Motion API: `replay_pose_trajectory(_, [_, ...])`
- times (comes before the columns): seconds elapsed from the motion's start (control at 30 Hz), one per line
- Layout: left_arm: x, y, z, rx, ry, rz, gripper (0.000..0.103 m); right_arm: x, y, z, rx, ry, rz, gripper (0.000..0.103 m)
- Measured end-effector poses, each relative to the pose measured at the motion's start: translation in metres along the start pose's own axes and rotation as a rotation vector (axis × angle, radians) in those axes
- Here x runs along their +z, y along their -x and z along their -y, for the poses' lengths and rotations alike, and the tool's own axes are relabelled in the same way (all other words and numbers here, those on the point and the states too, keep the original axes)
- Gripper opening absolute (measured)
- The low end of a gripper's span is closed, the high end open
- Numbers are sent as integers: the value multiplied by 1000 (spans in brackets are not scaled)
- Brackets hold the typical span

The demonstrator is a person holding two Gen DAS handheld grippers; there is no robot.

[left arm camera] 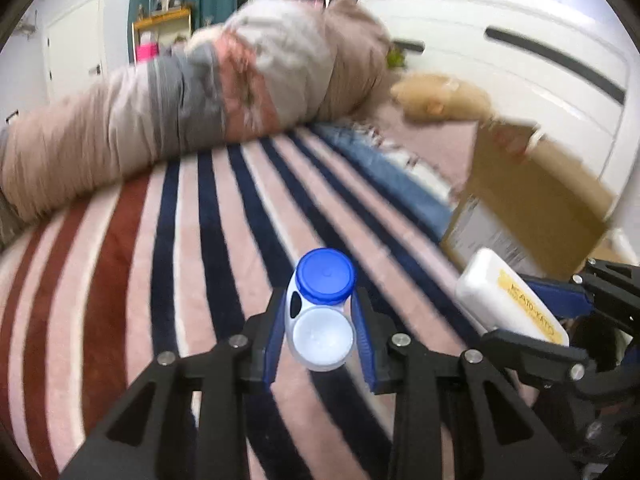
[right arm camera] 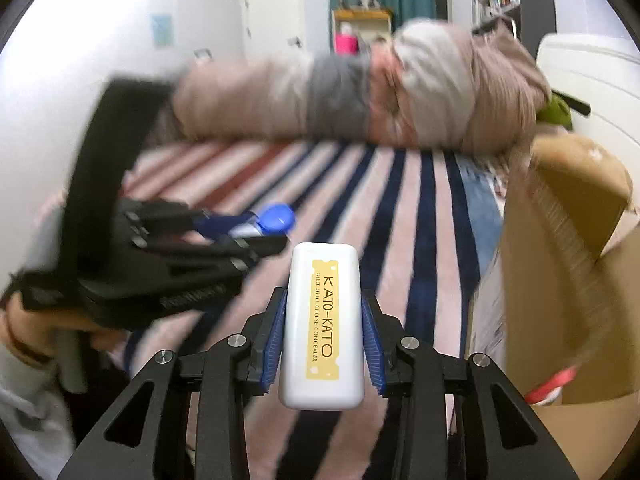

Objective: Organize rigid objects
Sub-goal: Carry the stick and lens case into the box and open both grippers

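My left gripper (left arm camera: 320, 300) is shut on a small white bottle with a blue cap (left arm camera: 322, 312), held above the striped blanket (left arm camera: 160, 240). My right gripper (right arm camera: 322, 304) is shut on a white KATO-KATO concealer box (right arm camera: 323, 324), also held above the blanket. In the left wrist view the white box (left arm camera: 508, 300) and the right gripper show at the right edge. In the right wrist view the left gripper (right arm camera: 256, 228) with the blue-capped bottle (right arm camera: 272, 220) shows at the left. An open cardboard box (right arm camera: 560, 272) stands to the right; it also shows in the left wrist view (left arm camera: 532, 200).
A rolled beige and grey quilt (left arm camera: 180, 108) lies across the far side of the blanket. A white headboard (left arm camera: 520, 52) rises at the right. A tan soft toy (left arm camera: 436, 96) lies by it. A folded blue cloth (left arm camera: 384, 168) lies next to the cardboard box.
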State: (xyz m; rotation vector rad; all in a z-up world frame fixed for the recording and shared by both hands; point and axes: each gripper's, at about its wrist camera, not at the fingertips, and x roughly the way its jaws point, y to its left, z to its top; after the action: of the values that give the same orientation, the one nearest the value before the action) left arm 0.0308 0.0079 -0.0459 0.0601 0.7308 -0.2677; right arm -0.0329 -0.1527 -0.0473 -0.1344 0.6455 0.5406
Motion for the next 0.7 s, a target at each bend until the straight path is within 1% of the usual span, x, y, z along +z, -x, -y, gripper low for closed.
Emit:
replay_pose_trajectory(0.1, [21, 33, 19, 0, -35, 54, 29, 13, 40, 10, -2, -2, 95, 31])
replay_pose_trajectory(0.17, [34, 45, 33, -6, -58, 70, 29, 18, 64, 23, -21, -22, 139, 31])
replay_pose_trajectory(0.27, [51, 56, 59, -34, -87, 87, 29, 20, 87, 56, -75, -75, 183, 31])
replay_pose_trajectory(0.37, [65, 61, 91, -71, -126, 101, 29, 12, 98, 95, -151, -133, 173, 31])
replay_pose_trajectory(0.4, [70, 60, 103, -92, -139, 99, 29, 10, 96, 112, -172, -153, 160, 31])
replay_pose_trajectory(0.5, [81, 53, 131, -122, -159, 77, 29, -1, 84, 146, -221, -184, 114, 31])
replay_pose_trajectory(0.57, [88, 44, 149, -139, -166, 57, 29, -7, 77, 161, -226, -200, 90, 31])
replay_pose_trajectory(0.63, [94, 32, 163, -157, -173, 33, 29, -15, 72, 176, -207, -219, 69, 32])
replay_pose_trajectory(0.7, [100, 18, 179, -163, -193, 9, 29, -21, 72, 185, -211, -218, 74, 31])
